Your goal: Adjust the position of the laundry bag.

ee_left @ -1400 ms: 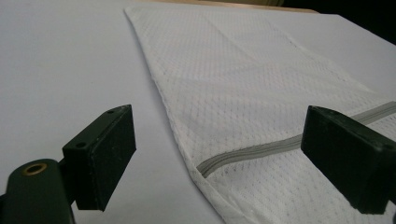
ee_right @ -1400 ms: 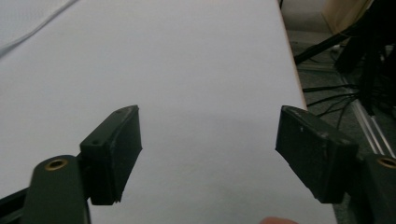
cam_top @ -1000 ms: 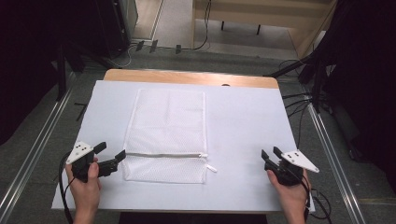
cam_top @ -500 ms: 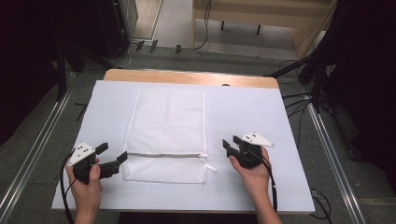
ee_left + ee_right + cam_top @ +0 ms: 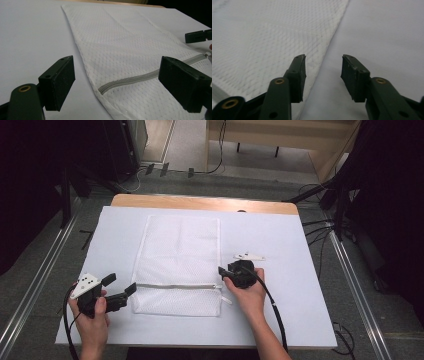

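My left gripper (image 5: 121,293) sits where it sat a second ago, at the near left edge of the white mesh laundry bag (image 5: 180,265), jaws spread wide and holding nothing. In the left gripper view they straddle the bag's left hem, with the left end of the grey zipper (image 5: 147,75) lying between them on the cloth. No change there, so I judge that side is simply waiting to pin the fabric.

The bag lies flat in the middle of the white table cover (image 5: 300,245), long side running away from me, zipper across its near part and closed along all I can see. It looks empty and flat; I cannot make out anything inside through the mesh.

The change is on the right. My right gripper (image 5: 222,271) has come in from the near right part of the table over the last second and now rests just at the bag's right edge, close to the zipper's right end. Its jaws are partly open, gripping nothing; in the right gripper view they bracket the bag's hem (image 5: 332,40), one jaw over mesh and the other over bare cover. I take this to mean I am lining up to catch the zipper pull and open the bag, with no grasp made yet
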`<action>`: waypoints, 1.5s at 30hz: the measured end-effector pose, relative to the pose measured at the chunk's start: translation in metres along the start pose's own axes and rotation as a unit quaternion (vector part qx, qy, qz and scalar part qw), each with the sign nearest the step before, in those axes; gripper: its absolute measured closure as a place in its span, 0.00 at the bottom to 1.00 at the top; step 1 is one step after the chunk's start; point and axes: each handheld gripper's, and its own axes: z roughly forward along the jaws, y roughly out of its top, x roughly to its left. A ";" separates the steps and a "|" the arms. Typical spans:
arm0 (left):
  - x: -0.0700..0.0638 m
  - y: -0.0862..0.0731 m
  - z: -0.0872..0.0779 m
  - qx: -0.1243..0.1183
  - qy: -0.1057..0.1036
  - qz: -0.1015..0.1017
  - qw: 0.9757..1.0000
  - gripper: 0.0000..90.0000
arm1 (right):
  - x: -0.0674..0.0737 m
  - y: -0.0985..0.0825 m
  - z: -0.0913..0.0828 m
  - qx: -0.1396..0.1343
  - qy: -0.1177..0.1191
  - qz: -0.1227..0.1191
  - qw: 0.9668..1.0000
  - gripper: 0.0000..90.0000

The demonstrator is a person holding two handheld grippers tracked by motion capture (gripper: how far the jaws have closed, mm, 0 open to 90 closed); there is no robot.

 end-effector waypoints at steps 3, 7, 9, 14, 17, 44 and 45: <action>-0.001 -0.001 0.002 0.002 -0.007 -0.006 1.000 0.16 | 0.006 -0.001 0.004 0.002 -0.003 0.000 1.000 0.62; -0.006 -0.002 0.005 0.009 -0.015 -0.005 1.000 0.16 | 0.017 -0.006 0.010 0.013 -0.021 -0.021 0.999 0.68; -0.007 -0.003 0.006 0.009 -0.015 -0.004 1.000 0.16 | 0.022 -0.007 0.011 0.012 -0.043 -0.036 0.998 0.70; -0.011 -0.004 0.007 0.016 -0.015 0.000 1.000 0.16 | 0.039 -0.010 0.014 0.006 -0.077 -0.078 0.994 0.93; -0.012 -0.004 0.008 0.019 -0.015 0.002 1.000 0.16 | 0.036 -0.008 0.015 0.010 -0.062 -0.067 0.996 1.00; -0.018 -0.007 0.009 0.023 -0.020 0.004 1.000 0.16 | -0.034 -0.024 -0.047 -0.009 -0.041 -0.017 0.999 1.00; -0.019 -0.007 0.009 0.022 -0.021 0.003 1.000 0.16 | -0.036 -0.025 -0.048 -0.010 -0.041 -0.022 0.999 1.00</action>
